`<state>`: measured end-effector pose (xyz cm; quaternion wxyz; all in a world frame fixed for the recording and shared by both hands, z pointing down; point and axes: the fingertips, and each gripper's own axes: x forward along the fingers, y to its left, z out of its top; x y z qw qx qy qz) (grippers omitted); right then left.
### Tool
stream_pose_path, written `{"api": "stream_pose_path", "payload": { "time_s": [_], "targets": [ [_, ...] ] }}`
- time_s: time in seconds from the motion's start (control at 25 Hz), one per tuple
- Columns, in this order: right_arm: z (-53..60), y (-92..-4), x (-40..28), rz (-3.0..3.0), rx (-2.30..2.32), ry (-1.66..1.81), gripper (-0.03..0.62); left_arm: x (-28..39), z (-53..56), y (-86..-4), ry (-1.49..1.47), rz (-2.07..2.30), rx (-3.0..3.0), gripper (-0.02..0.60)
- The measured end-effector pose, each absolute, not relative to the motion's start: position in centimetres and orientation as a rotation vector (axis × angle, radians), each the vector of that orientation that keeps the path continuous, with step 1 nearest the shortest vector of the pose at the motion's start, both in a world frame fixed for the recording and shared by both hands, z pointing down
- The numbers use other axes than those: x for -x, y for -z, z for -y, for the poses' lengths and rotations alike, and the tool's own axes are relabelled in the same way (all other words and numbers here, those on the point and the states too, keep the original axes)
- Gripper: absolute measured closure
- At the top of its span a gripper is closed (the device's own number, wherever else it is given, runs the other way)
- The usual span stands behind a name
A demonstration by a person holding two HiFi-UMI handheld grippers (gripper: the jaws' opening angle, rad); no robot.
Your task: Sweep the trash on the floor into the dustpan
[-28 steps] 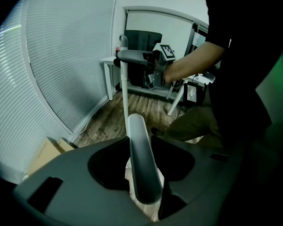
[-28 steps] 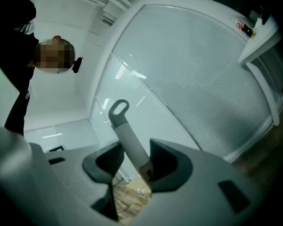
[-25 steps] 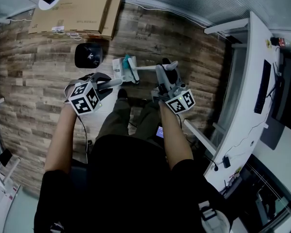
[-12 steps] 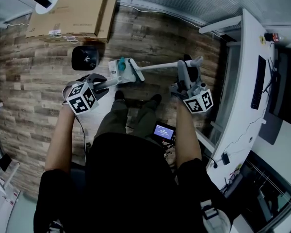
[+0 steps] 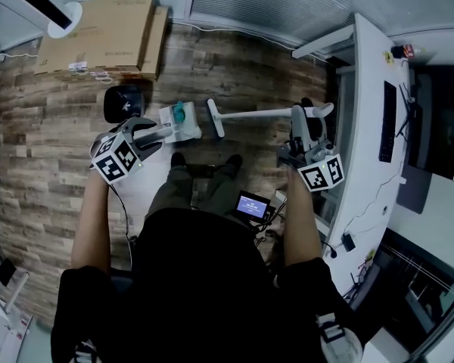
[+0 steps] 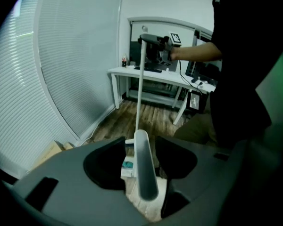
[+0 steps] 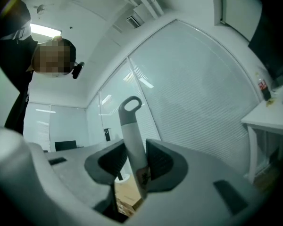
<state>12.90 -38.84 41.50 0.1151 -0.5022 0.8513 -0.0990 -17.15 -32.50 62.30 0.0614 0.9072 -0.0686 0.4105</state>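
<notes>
A white dustpan rests on the wood floor in front of the person's feet, with a teal-and-white piece of trash in it. Its white handle stands between the jaws of my left gripper. Those jaws have just been opening, and floor shows between the left jaw and the handle. The trash box shows just past that handle. My right gripper is shut on the broom's grey handle. The broom head hangs right of the dustpan, apart from it.
Flat cardboard boxes lie against the far wall. A black object sits on the floor left of the dustpan. A white desk with a keyboard runs along the right. A small screen hangs at the person's waist.
My right gripper has risen and swung right with the broom. The broom head has come away from the dustpan. The left gripper stays at the dustpan handle.
</notes>
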Motion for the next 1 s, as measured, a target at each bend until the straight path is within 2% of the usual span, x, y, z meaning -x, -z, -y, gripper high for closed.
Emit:
{"api": "stream_pose_path", "payload": {
  "time_s": [0.12,0.4,0.48,0.68,1.0],
  "targets": [
    [37.3,-39.3,-13.4,-2.499,1.524,0.259,0.47,16.8,33.6,-57.6,-0.992,0.322,-2.808,0.395],
    [33.7,-33.2,-13.4,-2.535,1.54,0.102,0.479,16.0,36.1,-43.8,-0.111,0.541,-2.854,0.46],
    [32.5,-31.7,-13.8,-2.546,1.573,0.049,0.484,15.4,36.1,-40.9,0.0,0.61,-2.889,0.493],
    [29.7,-29.7,-14.4,-2.582,1.726,-0.1,0.5,14.8,35.5,-34.8,0.179,0.932,-2.949,0.527],
    [23.7,-29.7,-16.0,-2.559,1.732,-0.086,0.5,16.1,30.6,-29.5,0.338,1.441,-2.829,0.581]
  ]
}}
